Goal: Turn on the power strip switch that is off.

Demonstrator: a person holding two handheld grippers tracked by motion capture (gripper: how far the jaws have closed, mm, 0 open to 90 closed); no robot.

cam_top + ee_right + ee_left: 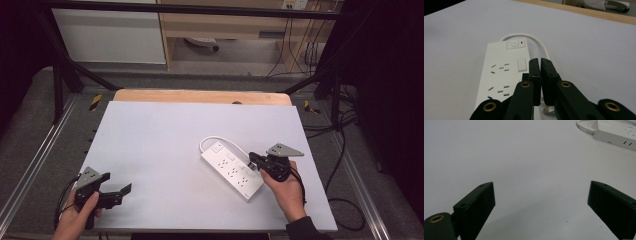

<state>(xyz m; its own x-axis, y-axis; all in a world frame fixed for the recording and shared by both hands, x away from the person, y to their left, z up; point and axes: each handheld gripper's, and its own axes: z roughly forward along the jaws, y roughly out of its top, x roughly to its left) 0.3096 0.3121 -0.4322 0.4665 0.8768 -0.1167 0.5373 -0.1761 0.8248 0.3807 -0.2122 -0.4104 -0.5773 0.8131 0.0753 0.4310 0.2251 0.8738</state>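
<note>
The white power strip (232, 169) lies near the tabletop's (160, 145) right edge. The right gripper (540, 62) hovers over it, fingers pressed together, gripping nothing. The left gripper's (541, 202) fingers stand wide near the front-left corner.

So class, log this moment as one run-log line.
left hand-held gripper: open, idle | right hand-held gripper: shut, over power strip | table

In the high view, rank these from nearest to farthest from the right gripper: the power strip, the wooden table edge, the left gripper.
1. power strip, right under the shut right gripper.
2. wooden table edge, along the far side.
3. left gripper, open, at the near left corner.
</note>
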